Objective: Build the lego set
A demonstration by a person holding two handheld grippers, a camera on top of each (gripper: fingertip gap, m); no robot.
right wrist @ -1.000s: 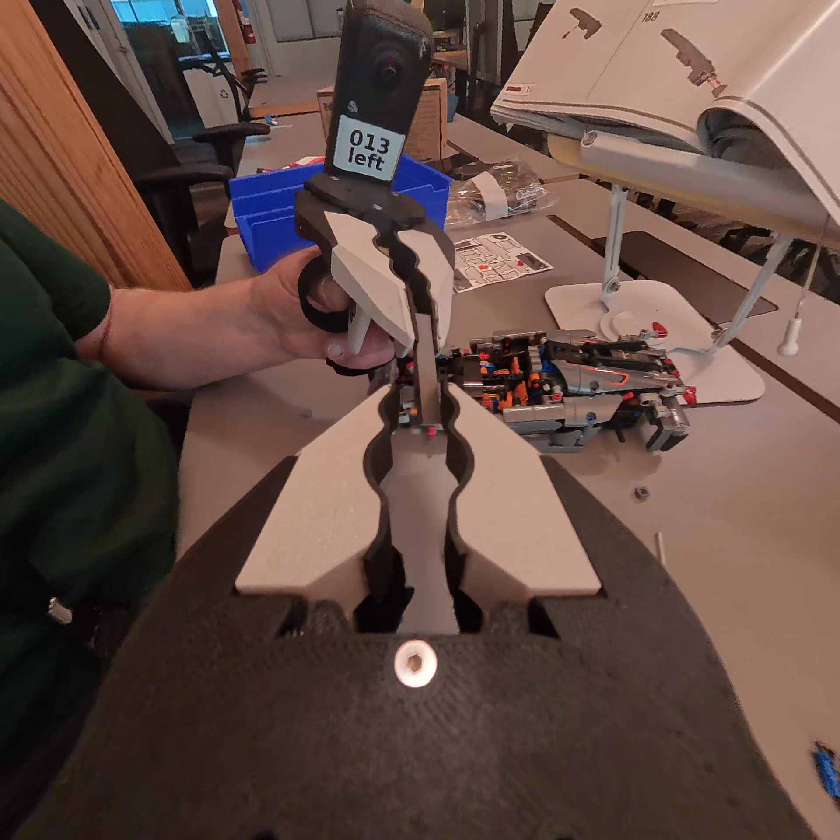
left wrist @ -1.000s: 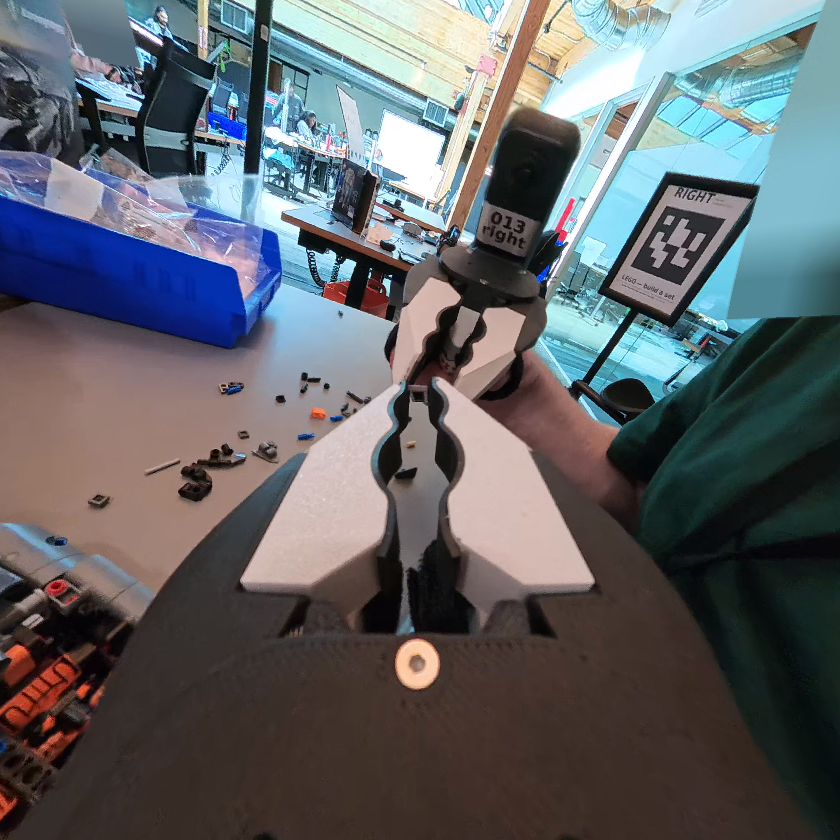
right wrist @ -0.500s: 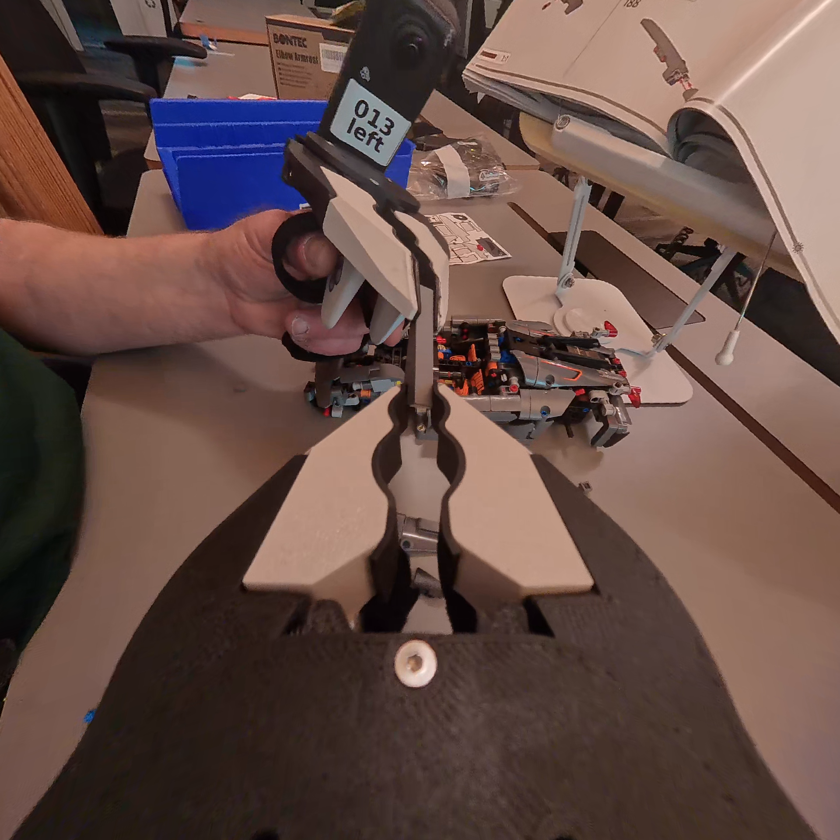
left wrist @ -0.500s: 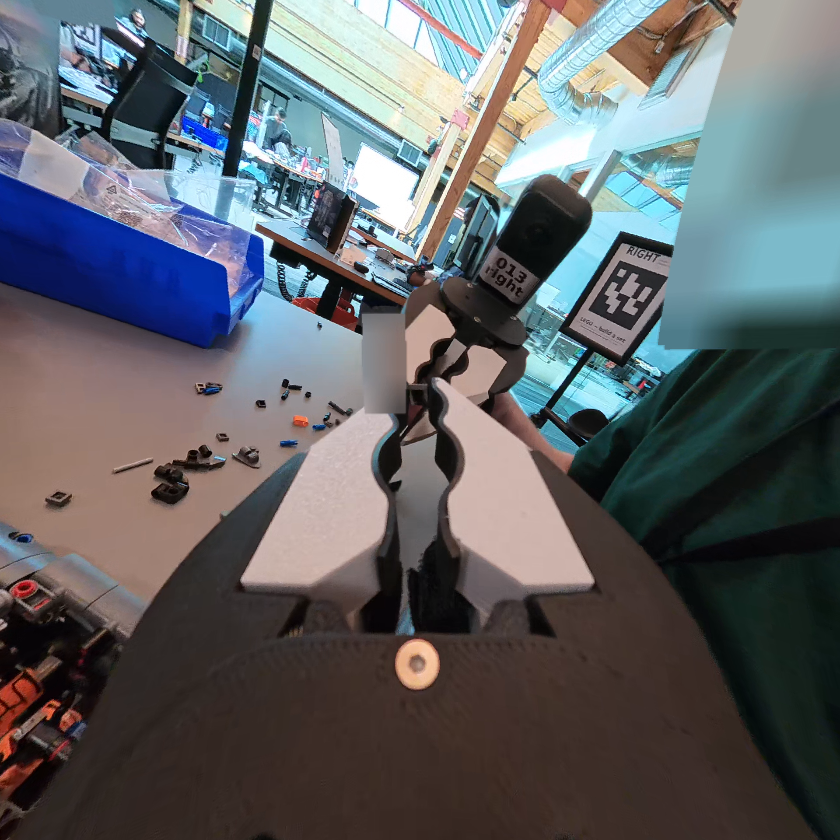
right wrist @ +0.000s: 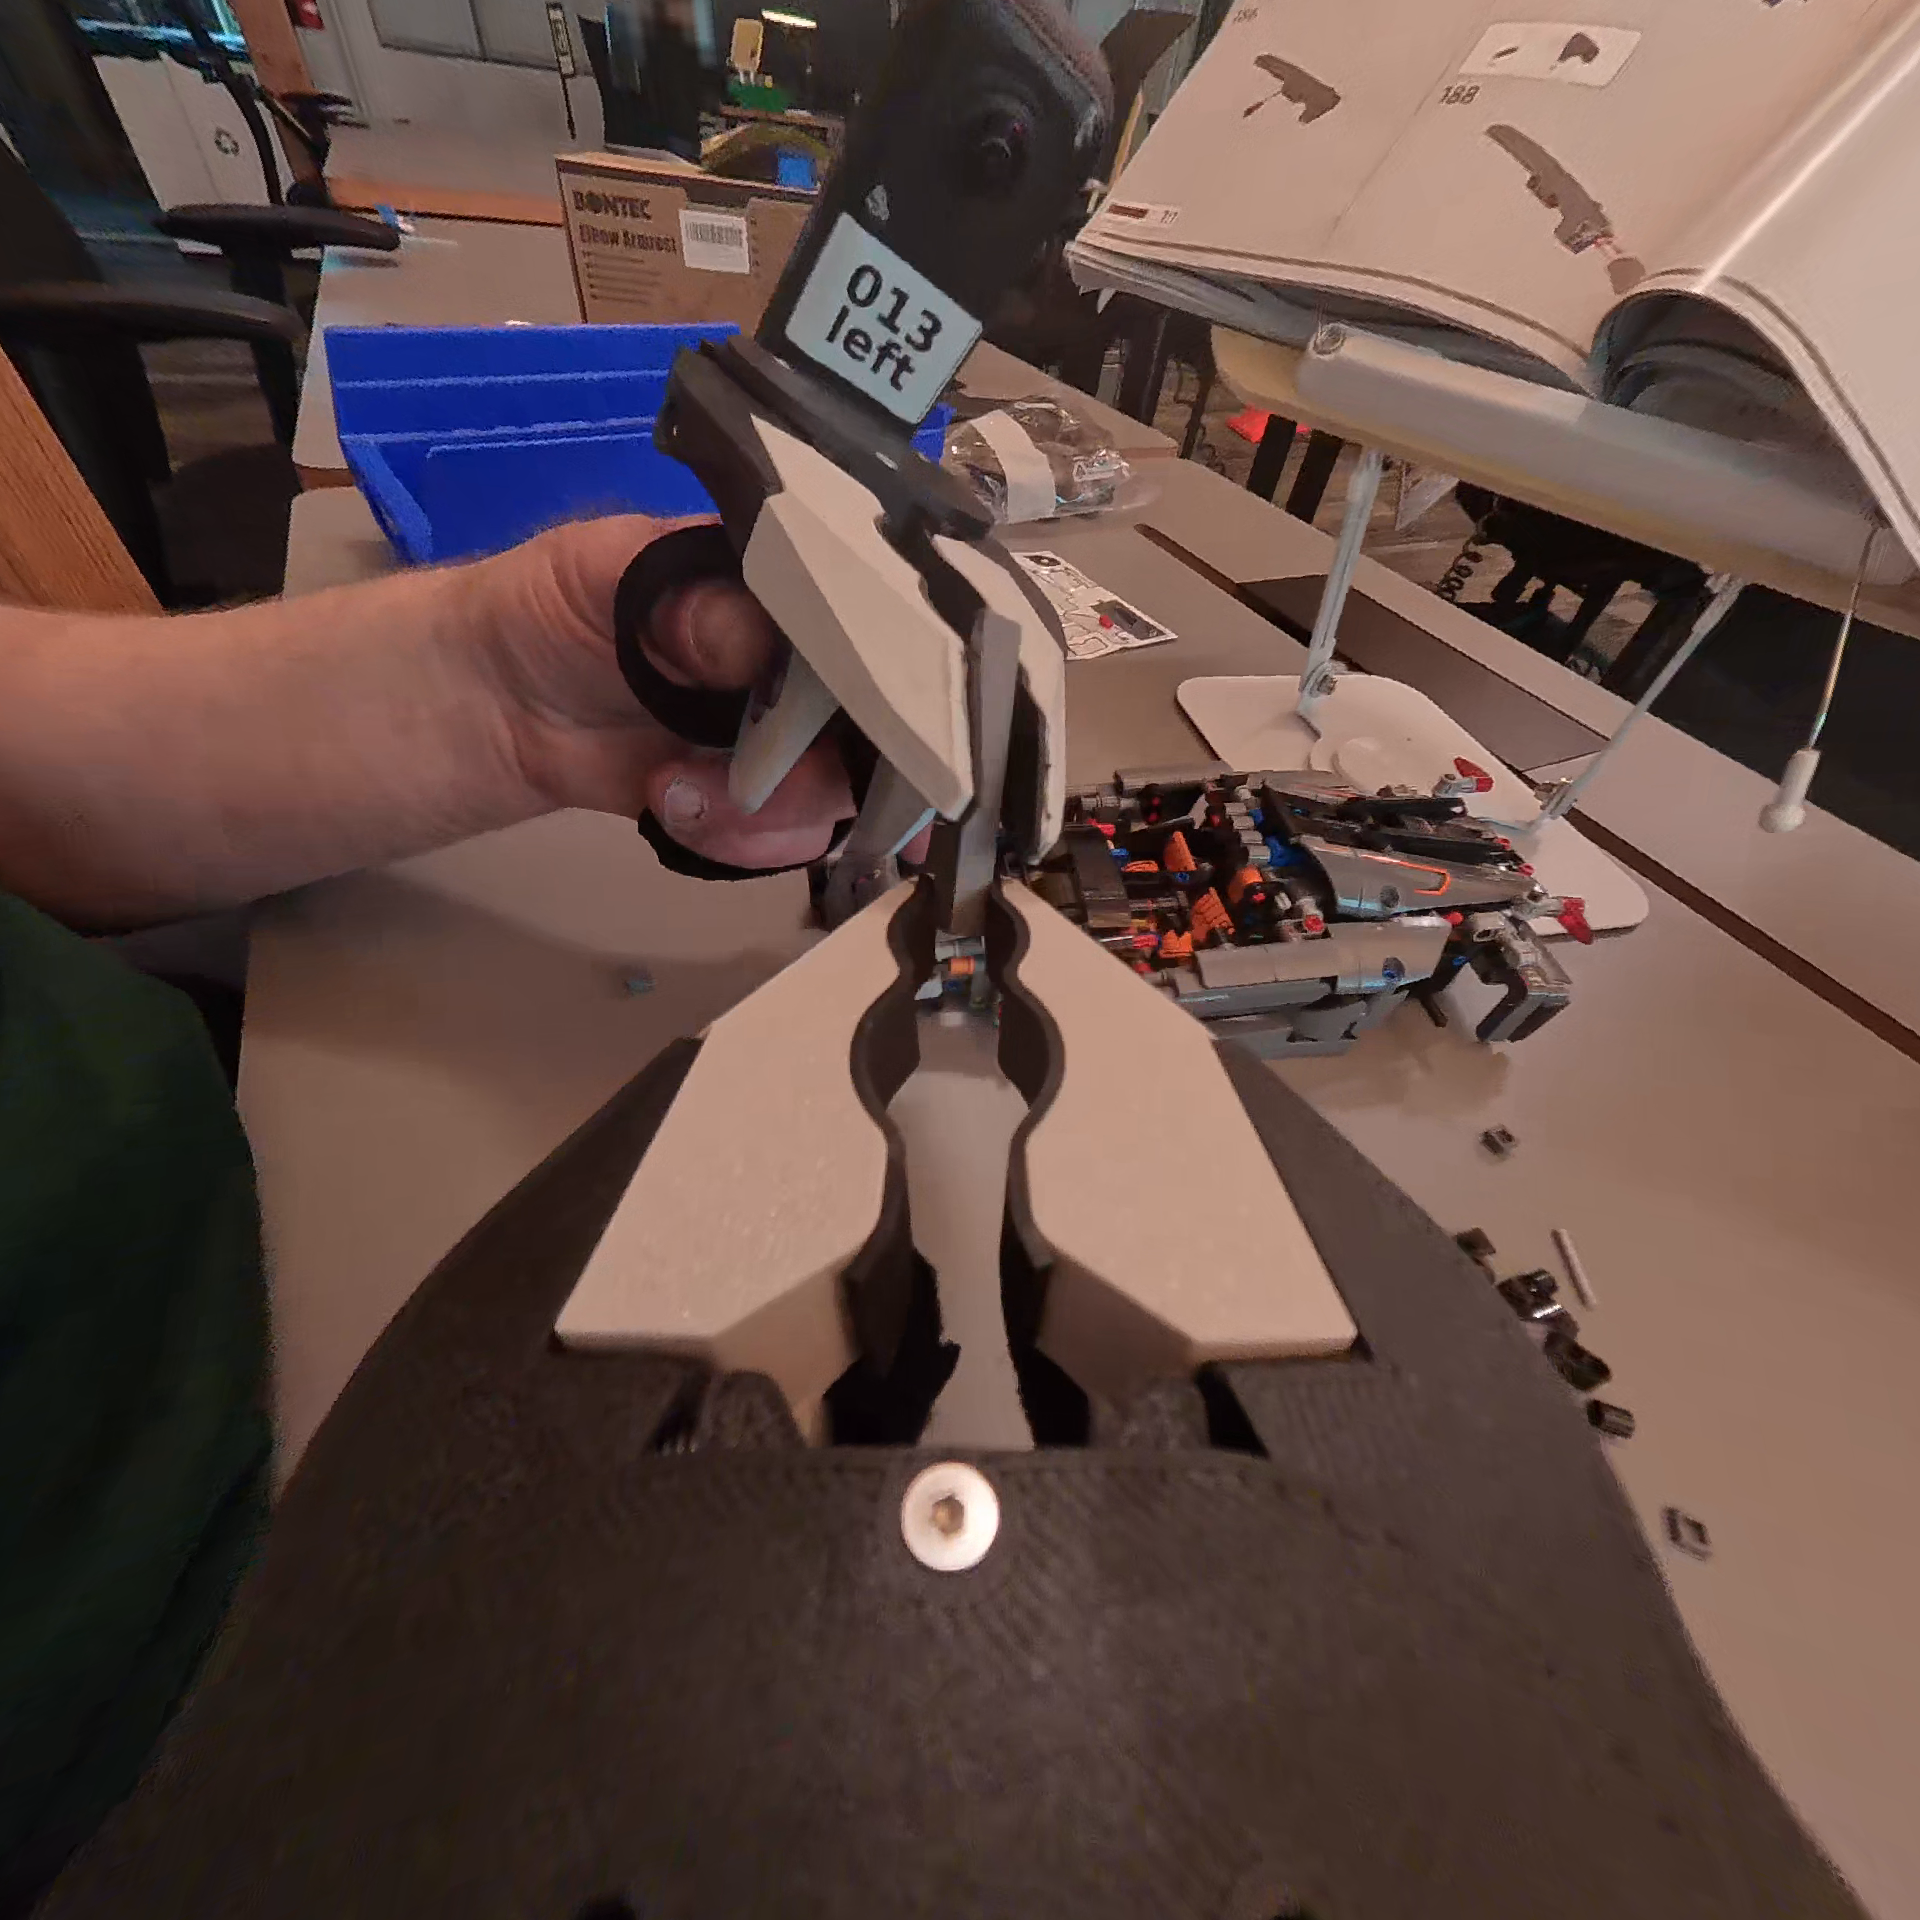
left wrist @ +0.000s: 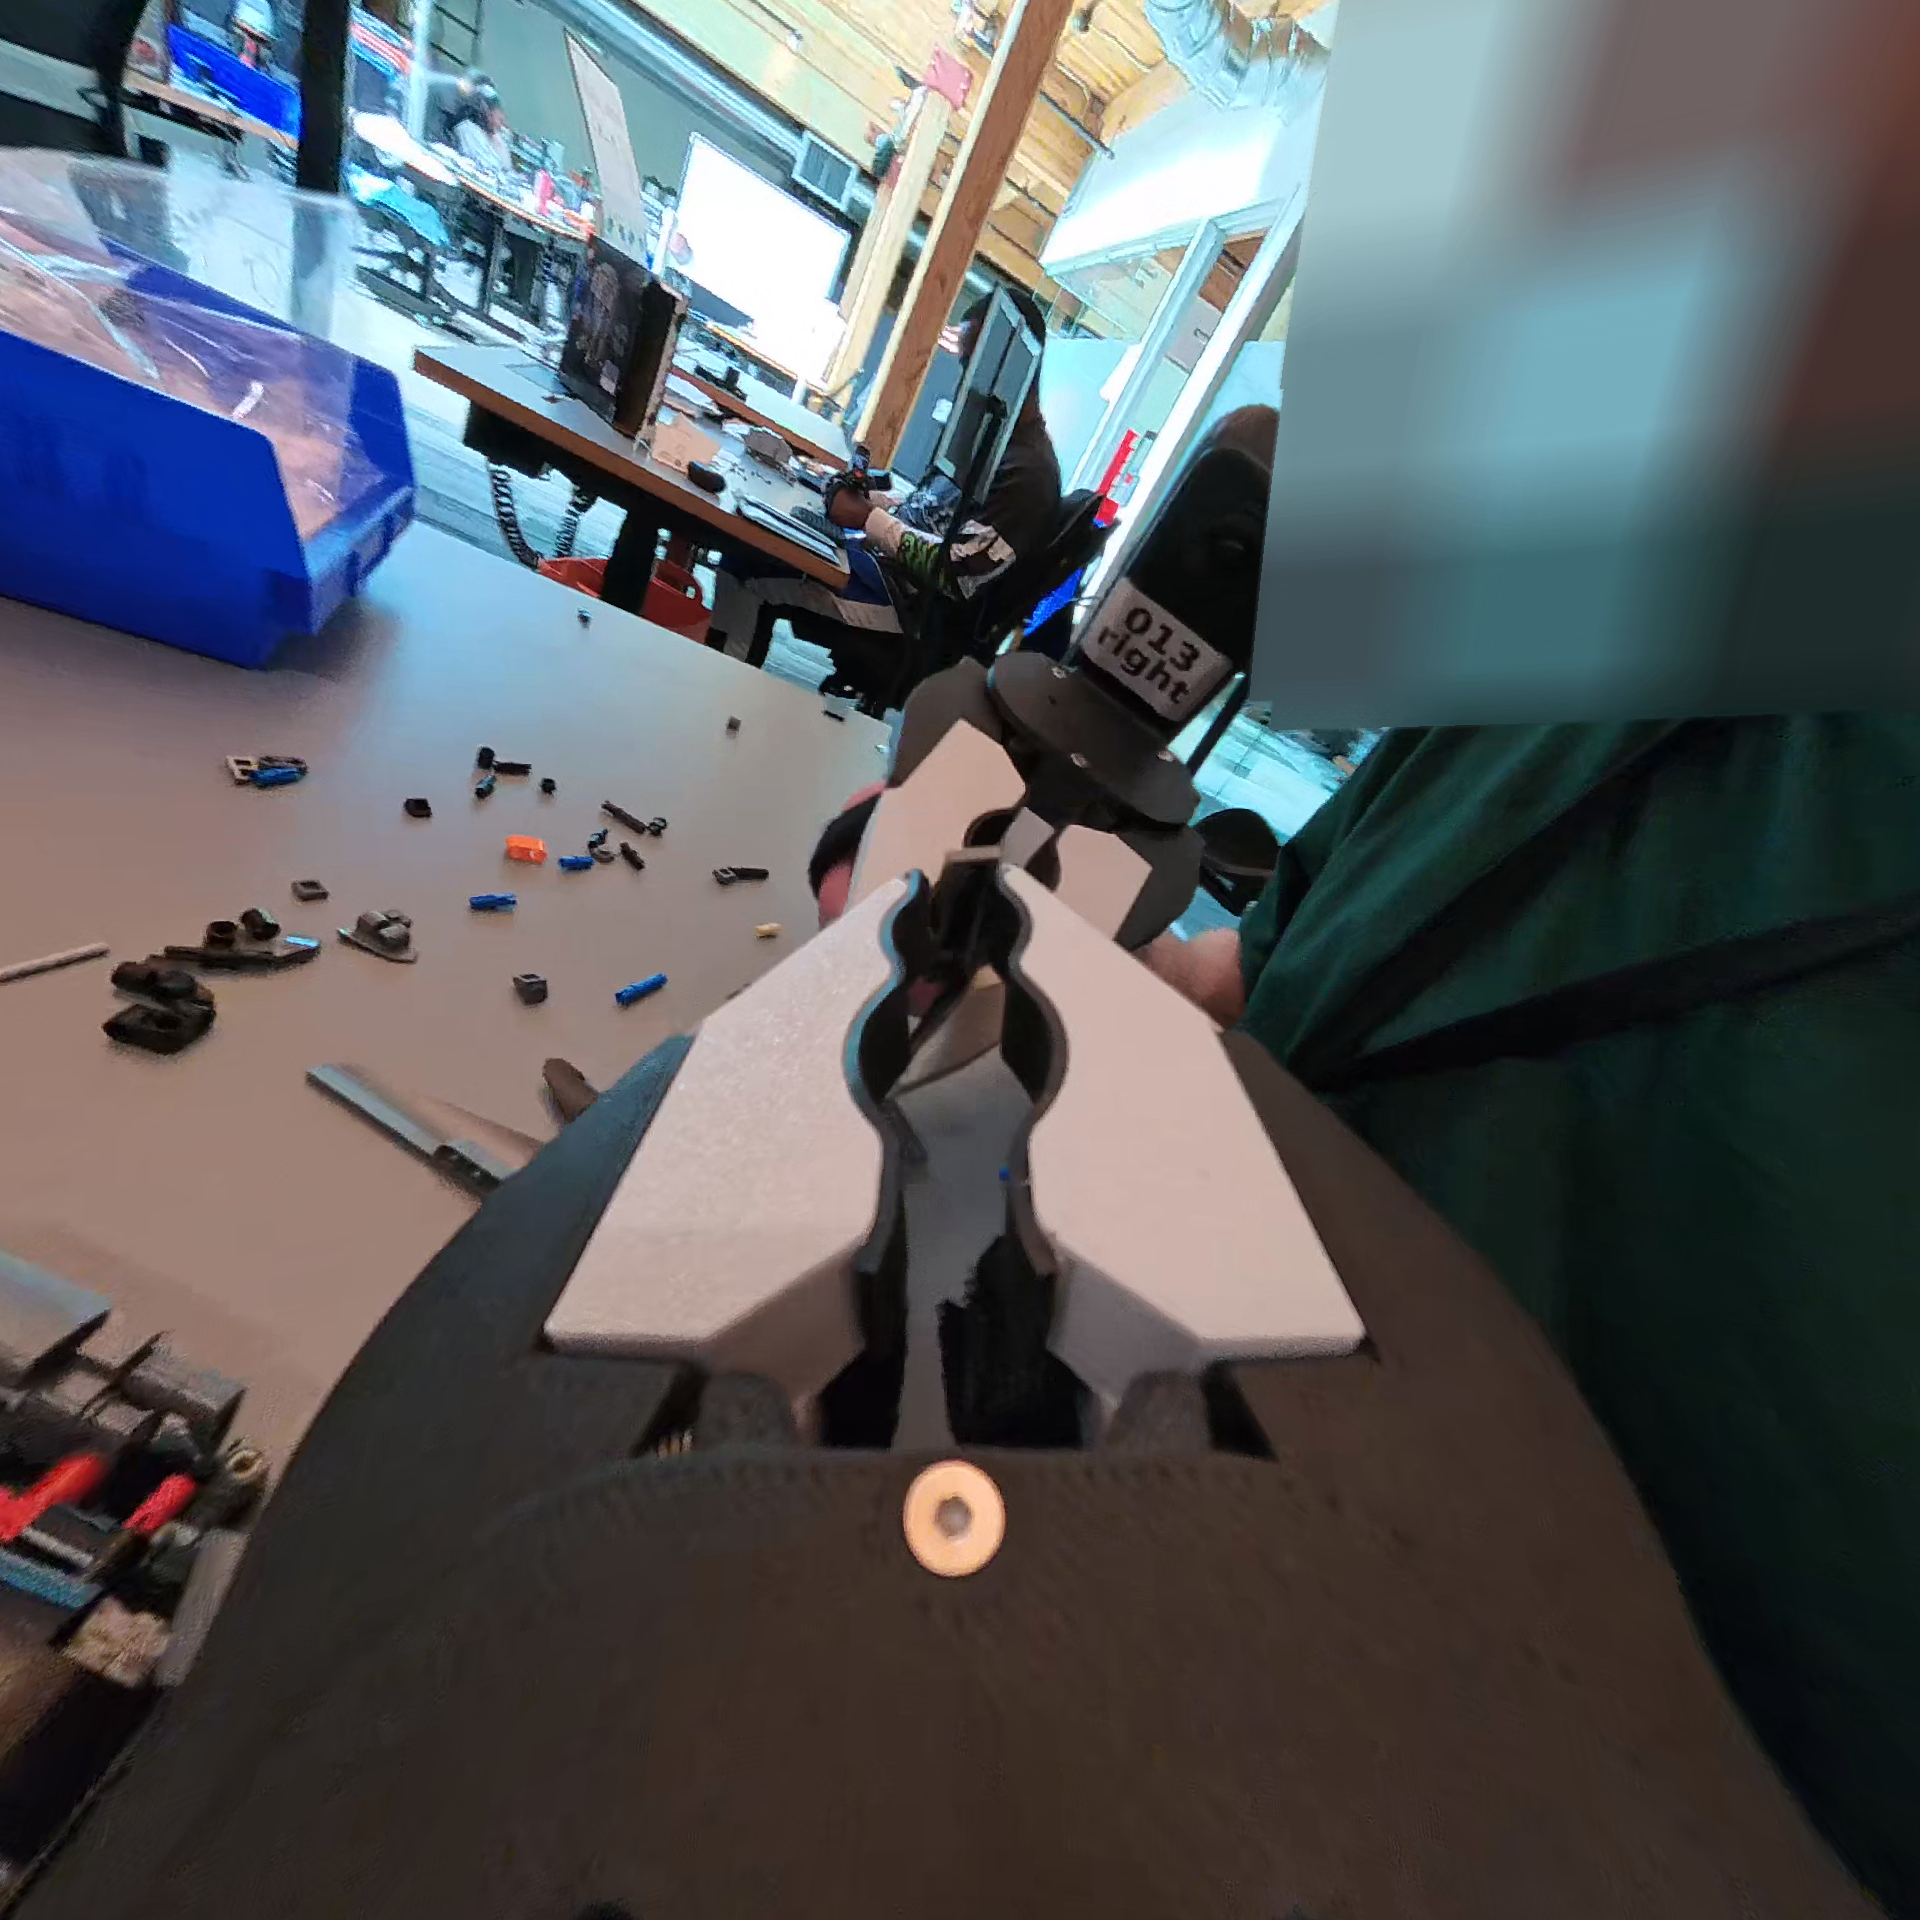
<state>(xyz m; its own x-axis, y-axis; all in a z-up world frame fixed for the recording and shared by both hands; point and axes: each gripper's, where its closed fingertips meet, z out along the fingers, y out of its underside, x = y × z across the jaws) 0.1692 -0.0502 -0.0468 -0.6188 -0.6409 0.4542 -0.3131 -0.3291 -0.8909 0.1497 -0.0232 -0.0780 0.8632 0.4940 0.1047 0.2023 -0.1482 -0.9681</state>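
A small piece (right wrist: 961, 883) is being passed between the left gripper (left wrist: 961, 894) and right gripper (right wrist: 961, 914), tips nearly touching. Both pairs of fingers are nearly closed; which one grips cannot be told. Pressing it onto the car model (right wrist: 1299, 914) is judged next.

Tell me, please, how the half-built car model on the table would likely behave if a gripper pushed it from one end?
The car model lies long and low on the table, so it would probably slide, perhaps swivelling, rather than tip. It looks dense with small parts, so likely fairly heavy. Panels and red pins stick out at its ends; a shove there could pop pieces loose.
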